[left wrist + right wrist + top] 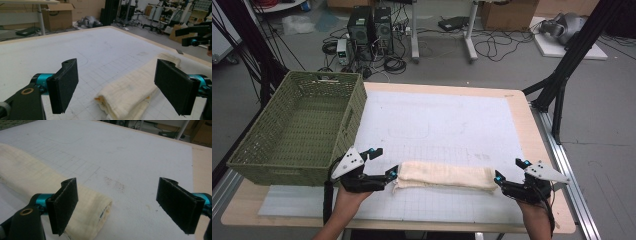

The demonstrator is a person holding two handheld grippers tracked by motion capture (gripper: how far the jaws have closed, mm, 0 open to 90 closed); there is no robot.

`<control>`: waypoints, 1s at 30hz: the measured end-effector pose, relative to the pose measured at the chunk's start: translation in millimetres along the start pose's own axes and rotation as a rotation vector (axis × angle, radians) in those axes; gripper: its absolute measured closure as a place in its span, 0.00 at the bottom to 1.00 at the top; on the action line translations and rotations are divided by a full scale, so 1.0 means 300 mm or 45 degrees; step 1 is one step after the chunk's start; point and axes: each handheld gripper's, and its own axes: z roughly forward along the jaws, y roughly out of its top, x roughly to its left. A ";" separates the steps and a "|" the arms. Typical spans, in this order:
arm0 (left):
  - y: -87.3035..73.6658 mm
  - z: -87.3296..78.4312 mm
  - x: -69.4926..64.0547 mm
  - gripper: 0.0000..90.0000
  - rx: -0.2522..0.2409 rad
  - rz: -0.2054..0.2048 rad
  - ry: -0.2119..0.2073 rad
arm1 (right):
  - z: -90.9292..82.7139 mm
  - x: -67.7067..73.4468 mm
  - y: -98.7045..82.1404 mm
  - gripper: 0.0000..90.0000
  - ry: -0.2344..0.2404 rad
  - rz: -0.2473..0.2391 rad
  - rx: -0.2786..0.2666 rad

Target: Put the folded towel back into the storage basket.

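Tabletop [532,130]: wooden edge, white gridded mat over most of it; takes up the middle of the high view.
Basket [297,127]: green woven, rectangular, nothing inside; left of the frame in the high view, on the tabletop's left edge.
Towel [444,176]: cream cloth folded into a long narrow bundle, lying crosswise on the mat, lower centre of the high view, well apart from the basket. Soft, layered; loose folded edges show at the left end [125,96]; the right end [82,207] is a rounded fold.
Left gripper [388,176]: lower left of centre, at the towel's left end; fingers [63,85] spread wide, nothing between them.
Right gripper [498,179]: lower right, at the towel's right end; fingers [63,206] likewise spread and empty; the towel's end lies by the left finger in the right gripper view, off-centre.
Risk: closing now, the right fingers would likely catch only the top layer or miss, since the bundle is off to one side; lifted unevenly, the folds would probably sag open.
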 end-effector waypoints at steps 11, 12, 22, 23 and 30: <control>0.044 0.043 0.000 0.23 0.145 -0.023 -0.044 | 0.002 0.003 0.000 0.18 0.001 -0.006 0.002; 0.044 0.043 0.000 0.23 0.145 -0.023 -0.044 | 0.002 0.005 0.000 0.18 0.004 -0.002 0.003; 0.028 0.124 0.013 0.26 0.291 -0.060 -0.073 | 0.008 0.005 0.001 0.18 0.011 -0.006 0.012; 0.026 0.130 0.013 0.26 0.293 -0.064 -0.075 | 0.008 0.005 0.000 0.18 0.011 -0.005 0.012; 0.007 0.172 0.018 0.27 0.360 -0.078 -0.064 | 0.003 0.001 -0.002 0.18 -0.002 0.001 0.010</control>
